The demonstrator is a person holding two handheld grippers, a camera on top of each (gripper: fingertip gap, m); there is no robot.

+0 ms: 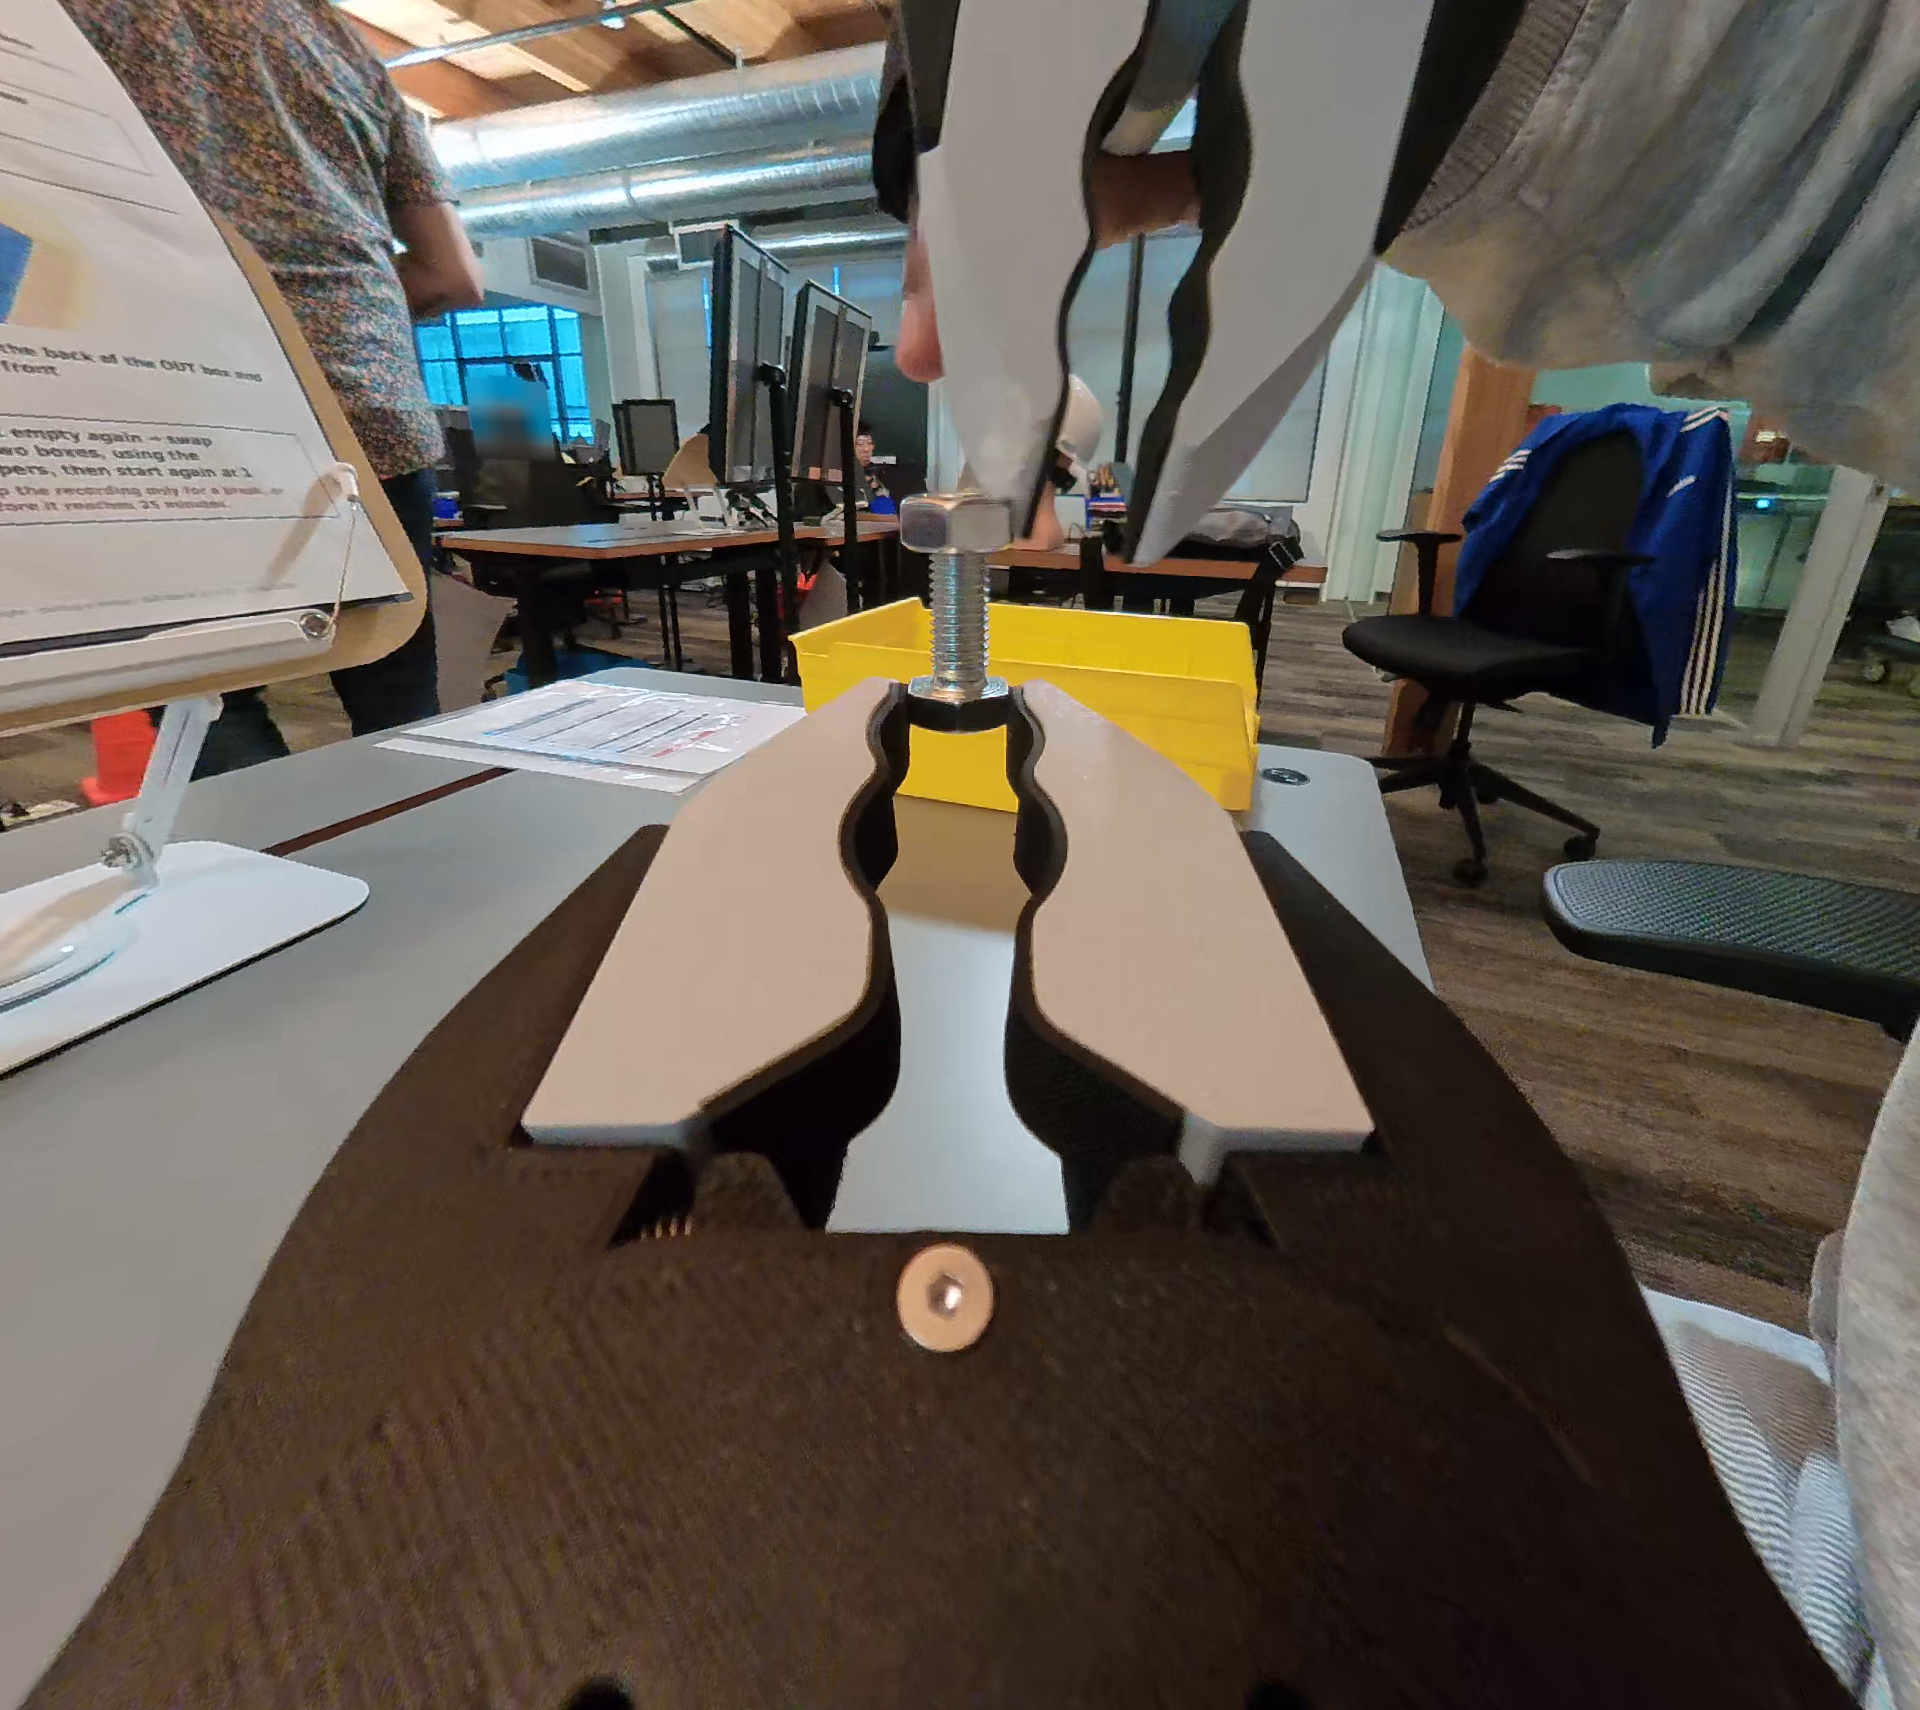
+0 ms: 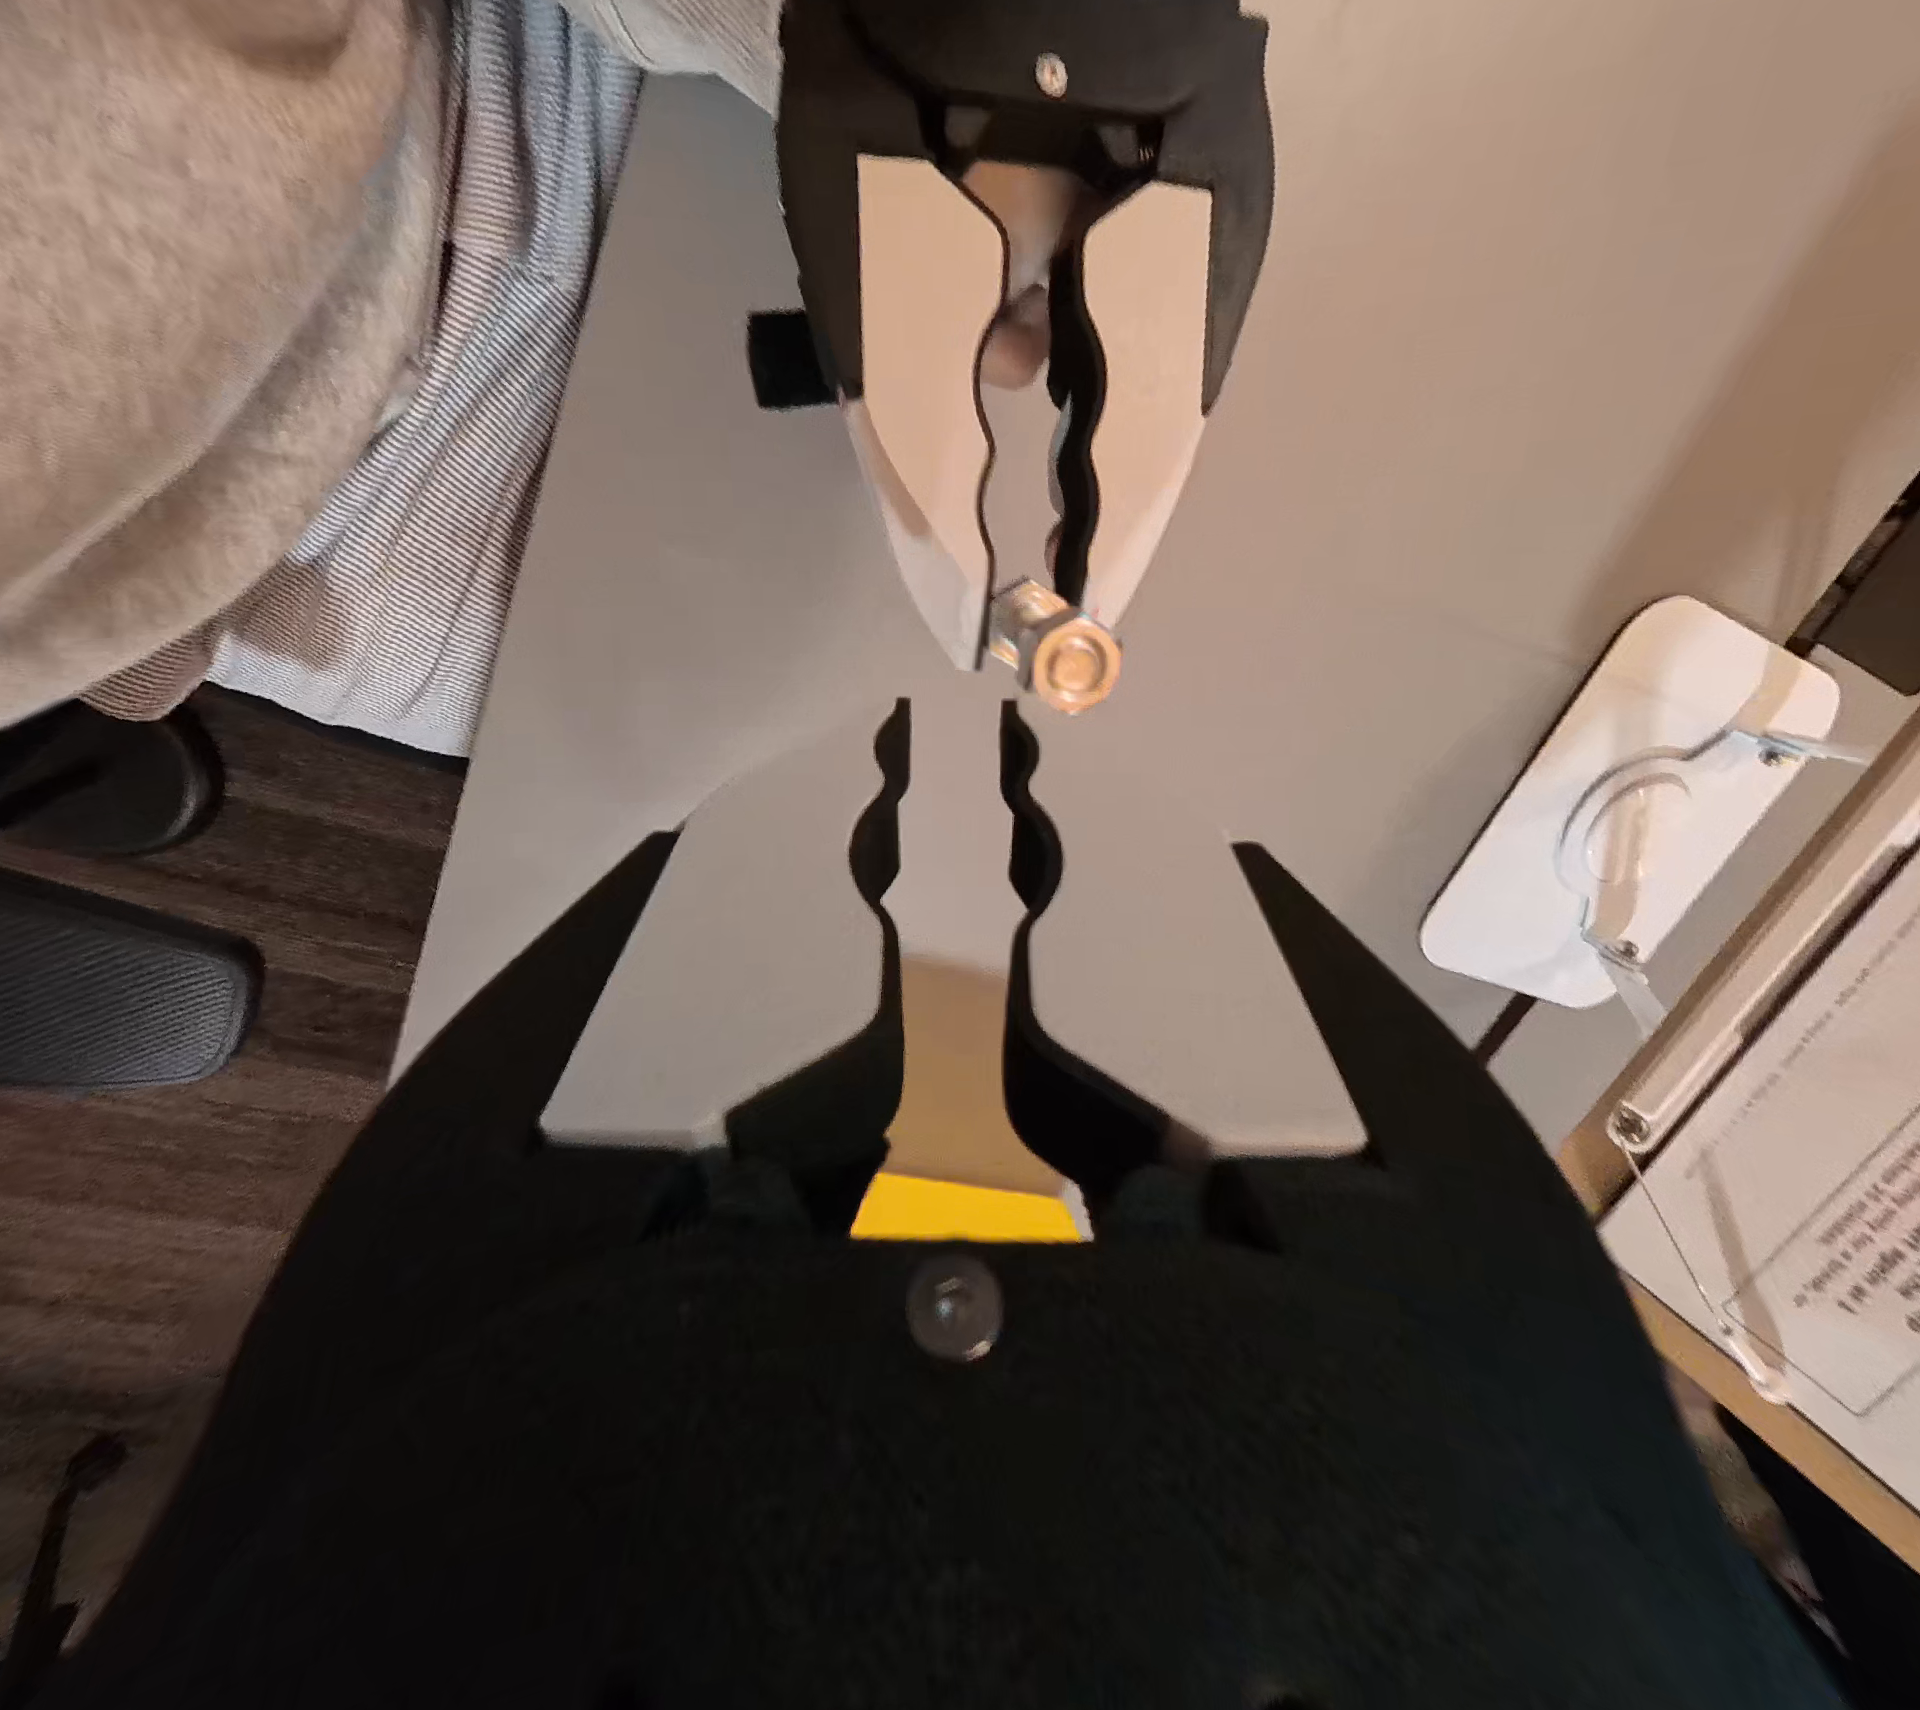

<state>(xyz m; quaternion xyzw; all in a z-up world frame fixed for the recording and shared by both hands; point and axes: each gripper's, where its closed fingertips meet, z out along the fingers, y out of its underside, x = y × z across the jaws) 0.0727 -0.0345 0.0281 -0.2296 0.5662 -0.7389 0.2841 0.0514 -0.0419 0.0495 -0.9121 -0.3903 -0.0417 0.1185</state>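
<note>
My left gripper (image 1: 956, 704) is shut on the lower end of a silver bolt (image 1: 956, 611), which stands upright above the grey table (image 1: 260, 1193). The bolt has a hex piece (image 1: 954, 521) at its top; I cannot tell whether it is the head or a nut. My right gripper (image 1: 1075, 533) comes down from above. Its jaws are slightly apart and empty, and one fingertip (image 1: 1003, 486) rests at the hex piece's right edge. In the right wrist view, my right gripper (image 2: 953, 704) sits just short of the bolt (image 2: 1065, 668), which the left gripper (image 2: 1039, 637) holds.
A yellow bin (image 1: 1132, 673) stands on the table behind the bolt. A clipboard on a white stand (image 1: 177, 912) is at the left, with a plastic-covered sheet (image 1: 592, 725) beyond it. A person (image 1: 301, 185) stands at the far left. Office chairs (image 1: 1507, 621) are on the right. Both grippers' tips are close together, under 4 cm apart.
</note>
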